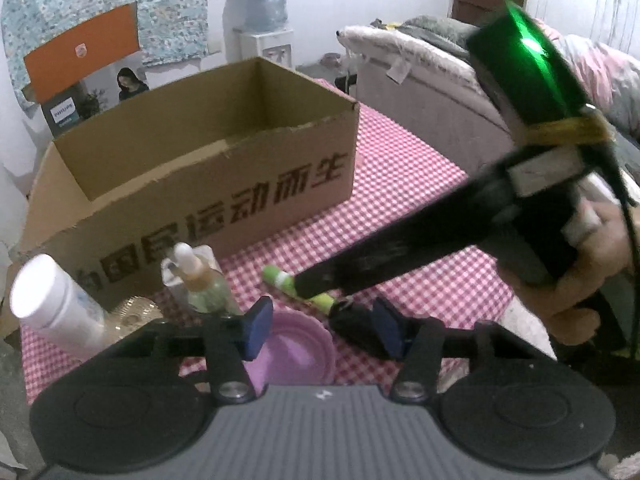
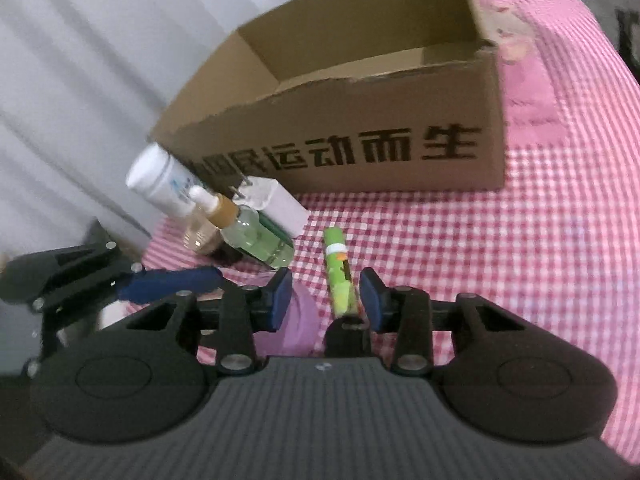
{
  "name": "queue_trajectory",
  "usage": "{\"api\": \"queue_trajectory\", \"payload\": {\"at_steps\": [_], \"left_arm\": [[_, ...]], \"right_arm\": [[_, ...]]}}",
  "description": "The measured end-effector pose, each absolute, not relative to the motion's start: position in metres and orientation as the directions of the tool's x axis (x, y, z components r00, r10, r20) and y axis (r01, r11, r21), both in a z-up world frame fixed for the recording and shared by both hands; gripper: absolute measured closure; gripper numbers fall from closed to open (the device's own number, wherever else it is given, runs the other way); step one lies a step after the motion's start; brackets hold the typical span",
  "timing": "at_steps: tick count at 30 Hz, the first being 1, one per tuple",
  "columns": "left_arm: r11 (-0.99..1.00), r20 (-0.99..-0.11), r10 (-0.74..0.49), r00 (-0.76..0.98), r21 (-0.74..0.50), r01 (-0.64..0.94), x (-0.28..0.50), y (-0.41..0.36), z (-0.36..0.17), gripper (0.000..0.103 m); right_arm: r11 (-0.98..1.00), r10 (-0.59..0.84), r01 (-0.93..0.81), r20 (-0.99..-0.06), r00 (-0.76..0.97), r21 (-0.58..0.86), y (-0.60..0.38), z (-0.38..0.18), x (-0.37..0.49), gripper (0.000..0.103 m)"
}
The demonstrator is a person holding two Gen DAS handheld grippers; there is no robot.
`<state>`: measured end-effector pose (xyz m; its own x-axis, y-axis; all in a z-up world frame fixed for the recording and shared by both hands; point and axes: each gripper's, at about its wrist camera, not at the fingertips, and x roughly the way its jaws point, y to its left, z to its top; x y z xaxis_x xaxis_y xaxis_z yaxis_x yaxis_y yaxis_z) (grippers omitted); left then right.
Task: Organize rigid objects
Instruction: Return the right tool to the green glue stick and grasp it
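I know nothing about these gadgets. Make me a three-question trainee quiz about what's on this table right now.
1. True or false: the cardboard box has its top open.
2. What lies between the right gripper fingers? A) green pen B) white bottle C) purple lid
3. Fill in: the tablecloth is checked pink and ____.

Key:
1. True.
2. A: the green pen lies between them, not yet pinched. The white bottle stands by the box, and the purple lid sits under the left gripper.
3. White.
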<state>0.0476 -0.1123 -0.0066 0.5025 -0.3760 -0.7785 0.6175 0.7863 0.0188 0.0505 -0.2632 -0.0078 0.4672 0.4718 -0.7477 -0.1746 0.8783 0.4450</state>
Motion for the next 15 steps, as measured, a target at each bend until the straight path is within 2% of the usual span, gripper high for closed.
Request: {"api": "queue_trajectory", "payload": {"at_steps": [1,4,6,8,15], "left_arm": [[0.785,-0.781,-0.377,0.498,0.015,0.619,0.049,-0.114,-0.010,0.053],[0.782,-0.789,-0.384,0.479,-0.001,0.624,0.056,-0.117,-0.018,0.056],[0.780,-0.793,-0.386,0.470,-0.010,0.625,0.061,-0.119,-0.021,0.056],[0.780,-0.798,-0.389,0.461,-0.019,0.625,0.065,-0.120,-0.024,0.056],[0.776,-0.809,-0.413,0.419,-0.071,0.627,0.081,-0.128,-0.029,0.056]], "right_arm": [[0.888,0.457,-0.188,-0.761,0.461,0.420,-0.258,-0.011,0.056,0.069],[0.901,0.433,-0.220,-0.791,0.431,0.374,-0.246,-0.022,0.072,0.074],[0.907,0.421,-0.222,-0.806,0.415,0.359,-0.242,-0.026,0.077,0.083],[0.908,0.417,-0.229,-0.807,0.419,0.351,-0.243,-0.027,0.080,0.088],[0.886,0.452,-0.118,-0.782,0.429,0.448,-0.275,-0.033,0.080,0.089]]}}
